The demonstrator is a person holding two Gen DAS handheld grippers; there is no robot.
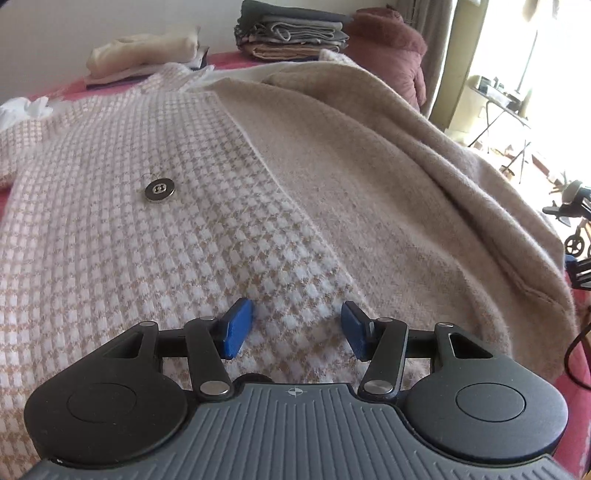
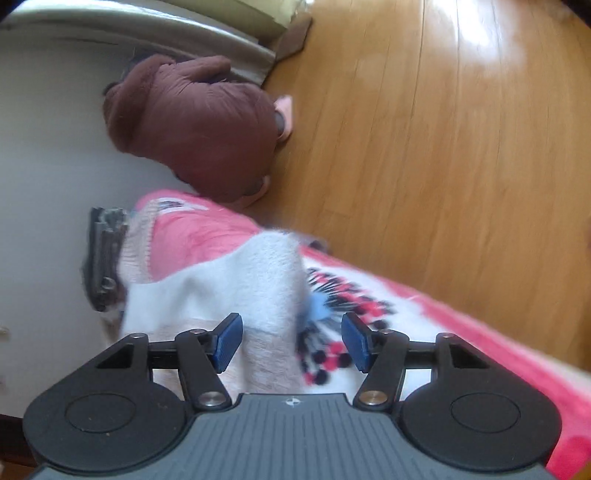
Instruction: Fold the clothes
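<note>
A: Where did the left gripper (image 1: 297,328) stand?

B: Low over the near part of the checked coat (image 1: 122,229), its blue fingers (image 1: 234,328) apart with nothing between them. The coat lay spread on the bed, its plain beige side (image 1: 388,177) turned up in a thick roll along the right.

A: And the right gripper (image 2: 291,343)?

B: Fingers apart too, empty, hovering over a pale edge of the coat (image 2: 236,280) where it draped on the pink patterned bedcover (image 2: 461,332). That view was blurred.

A: How would the fold be done well?

B: Whether a fold was being opened or closed could not be settled. Either way, the cloth looked thick and heavy, so a deep pinch through the whole edge would probably hold better than a tip grip, with both sides lifted level and the metal button (image 1: 159,189) kept off the crease.

A: Farther off?

B: A stack of folded clothes (image 1: 295,33) at the far end, and a maroon padded jacket (image 2: 192,125) beyond.

A: Any writing?

B: None legible; the button's face was too small to read.
</note>
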